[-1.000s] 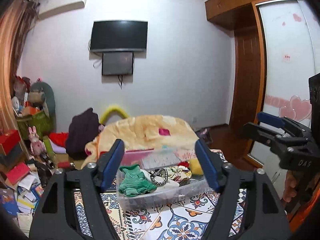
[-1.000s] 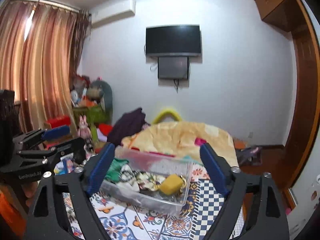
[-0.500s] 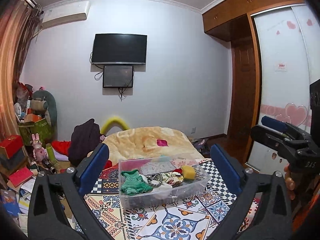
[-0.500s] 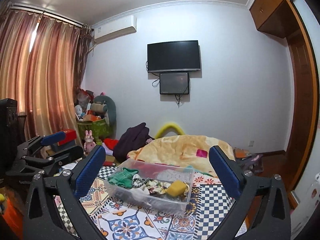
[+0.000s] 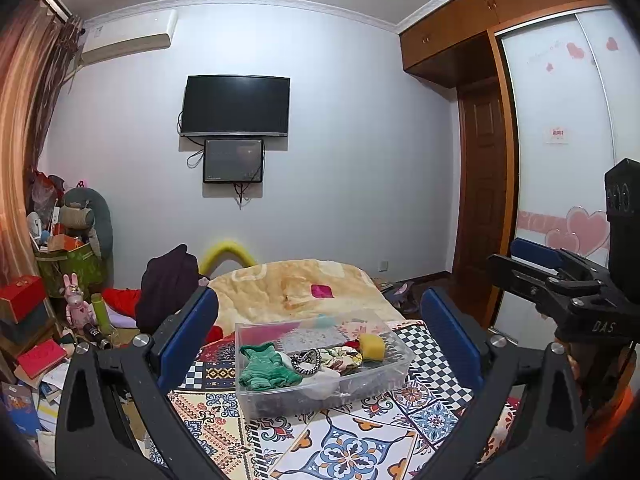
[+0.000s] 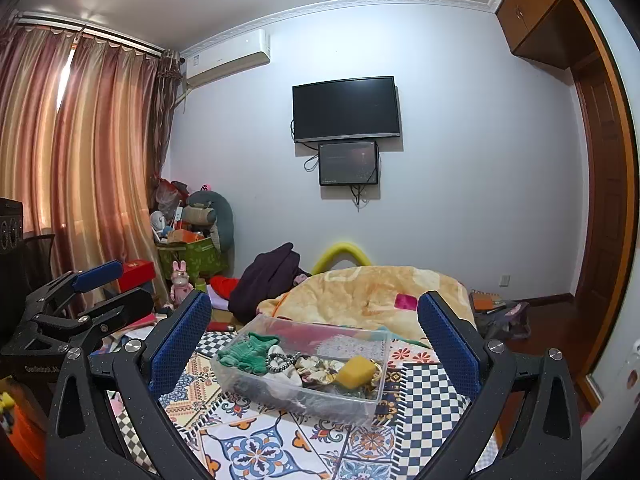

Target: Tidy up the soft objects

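Observation:
A clear plastic bin (image 5: pixel 394 374) (image 6: pixel 374 394) sits on the patterned bed cover. In it lie a green knitted garment (image 5: pixel 266 368) (image 6: pixel 250 354), a black-and-white braided band (image 5: pixel 306 360) (image 6: pixel 280 360), a floral cloth (image 6: pixel 316 366) and a yellow sponge (image 5: pixel 372 346) (image 6: pixel 354 370). My left gripper (image 5: pixel 318 338) is open and empty, held back from the bin. My right gripper (image 6: pixel 314 338) is open and empty, also back from the bin. Each gripper shows in the other's view, the right (image 5: pixel 532 264) and the left (image 6: pixel 108 286).
The patterned cover (image 5: pixel 344 444) spreads under the bin. A yellow blanket (image 5: pixel 296 290) is heaped behind it. Dark clothing (image 5: pixel 168 280), boxes and toys clutter the left side (image 5: pixel 52 308). A wardrobe (image 5: pixel 560 160) stands at the right.
Both grippers have pulled back and up from the bin and their jaws have opened wider. The bin now looks smaller and lower in both views.

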`<state>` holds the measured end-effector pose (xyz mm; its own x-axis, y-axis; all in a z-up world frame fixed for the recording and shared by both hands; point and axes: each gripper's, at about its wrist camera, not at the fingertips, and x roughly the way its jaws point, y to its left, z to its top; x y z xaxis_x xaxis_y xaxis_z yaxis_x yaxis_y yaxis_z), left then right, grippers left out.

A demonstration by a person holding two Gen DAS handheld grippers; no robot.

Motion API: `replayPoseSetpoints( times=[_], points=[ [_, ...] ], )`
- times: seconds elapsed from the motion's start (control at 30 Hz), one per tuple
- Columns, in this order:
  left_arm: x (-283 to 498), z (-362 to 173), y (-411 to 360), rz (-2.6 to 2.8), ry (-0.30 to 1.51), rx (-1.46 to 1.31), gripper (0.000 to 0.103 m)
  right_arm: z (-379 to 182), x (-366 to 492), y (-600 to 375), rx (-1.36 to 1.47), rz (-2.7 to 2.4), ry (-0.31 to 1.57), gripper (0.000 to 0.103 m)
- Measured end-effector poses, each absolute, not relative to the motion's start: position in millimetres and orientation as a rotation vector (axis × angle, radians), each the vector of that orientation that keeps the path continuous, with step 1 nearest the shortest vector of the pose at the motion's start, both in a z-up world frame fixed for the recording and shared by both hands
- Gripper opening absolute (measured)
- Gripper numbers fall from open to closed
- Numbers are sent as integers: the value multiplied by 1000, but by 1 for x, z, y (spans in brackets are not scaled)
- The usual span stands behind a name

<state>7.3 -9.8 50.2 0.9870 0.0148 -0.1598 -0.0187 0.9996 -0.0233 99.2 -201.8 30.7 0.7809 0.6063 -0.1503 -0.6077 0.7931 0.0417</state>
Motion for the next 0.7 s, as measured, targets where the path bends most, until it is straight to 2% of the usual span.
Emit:
replayPoseSetpoints(
  times=[0.7],
  points=[
    [11, 47, -13, 14, 178, -23, 103, 30, 97, -202, -3, 660, 163, 103]
  ],
)
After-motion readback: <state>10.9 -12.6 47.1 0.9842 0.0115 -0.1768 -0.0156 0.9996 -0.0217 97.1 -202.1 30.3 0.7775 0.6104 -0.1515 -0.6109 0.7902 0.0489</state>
